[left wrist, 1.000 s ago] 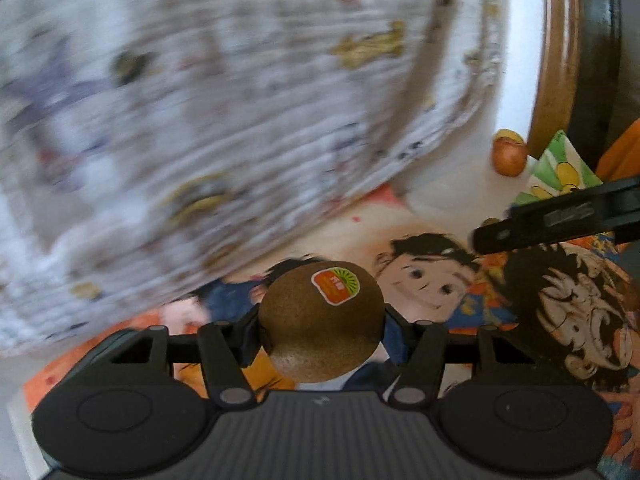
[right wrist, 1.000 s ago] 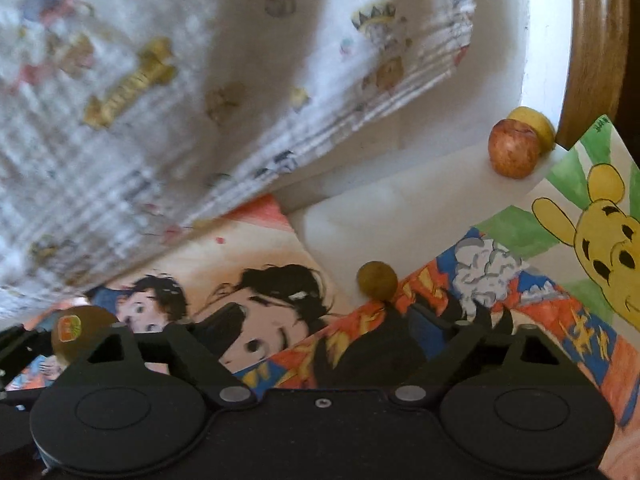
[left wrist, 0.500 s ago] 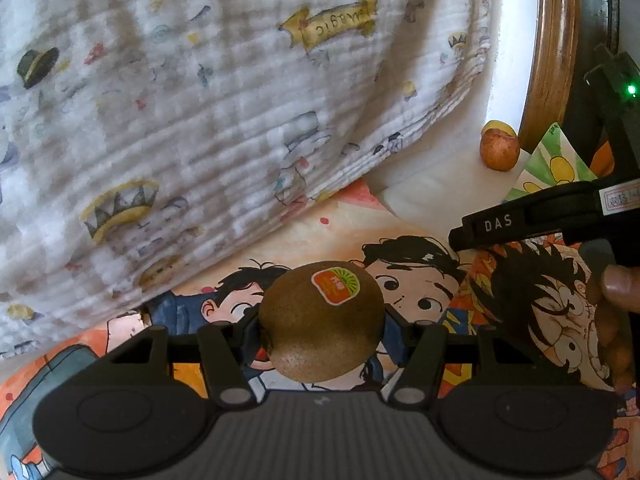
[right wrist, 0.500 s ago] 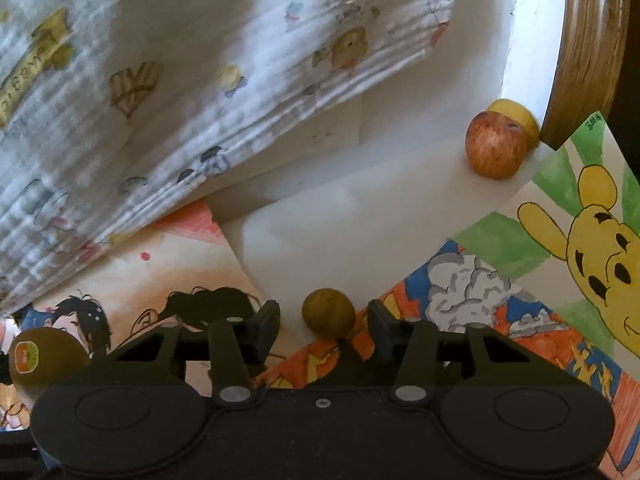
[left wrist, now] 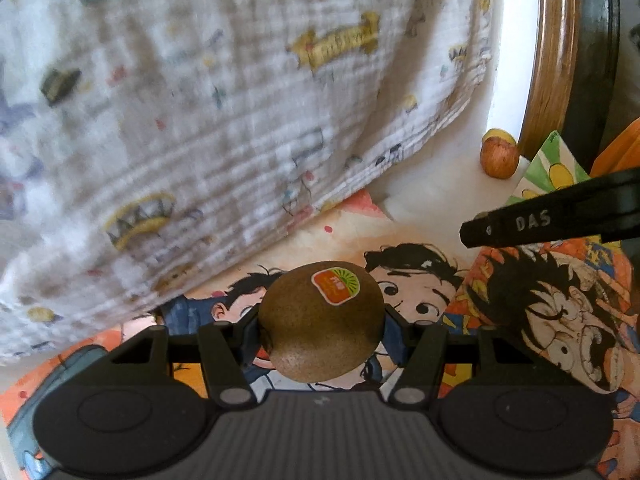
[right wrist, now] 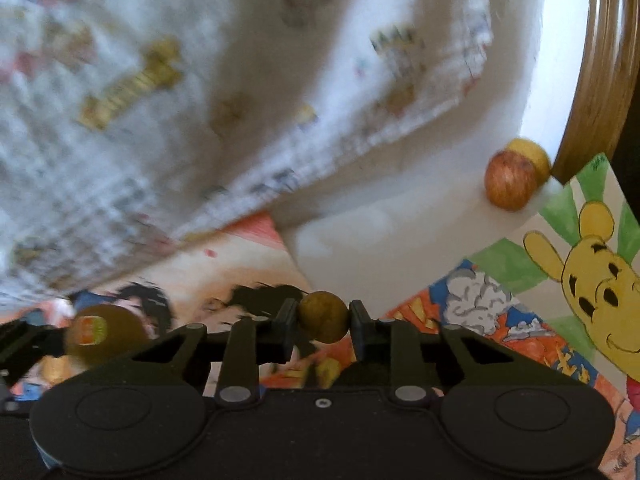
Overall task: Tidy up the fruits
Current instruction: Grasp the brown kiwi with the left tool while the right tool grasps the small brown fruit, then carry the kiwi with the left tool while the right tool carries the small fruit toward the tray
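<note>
My left gripper (left wrist: 321, 322) is shut on a brown kiwi (left wrist: 320, 326) with an orange and green sticker, held above cartoon drawings. My right gripper (right wrist: 324, 320) is shut on a small round olive-brown fruit (right wrist: 323, 317). The kiwi (right wrist: 102, 332) also shows blurred at the lower left of the right wrist view. A red apple (right wrist: 509, 180) with a yellow fruit (right wrist: 530, 152) behind it rests at the far right by a wooden rim; the same apple (left wrist: 498, 158) appears in the left wrist view. A finger of the right gripper marked DAS (left wrist: 560, 214) crosses the right side there.
A white printed cloth (left wrist: 200, 100) hangs over the upper left in both views. Coloured cartoon drawings (left wrist: 560, 312) cover the surface, with a yellow bear picture (right wrist: 592, 280) at the right. A curved wooden rim (right wrist: 600, 60) borders the far right.
The right gripper has shut on the small olive-brown fruit and lifted it slightly. The left gripper keeps the kiwi; both views have shifted and blurred.
</note>
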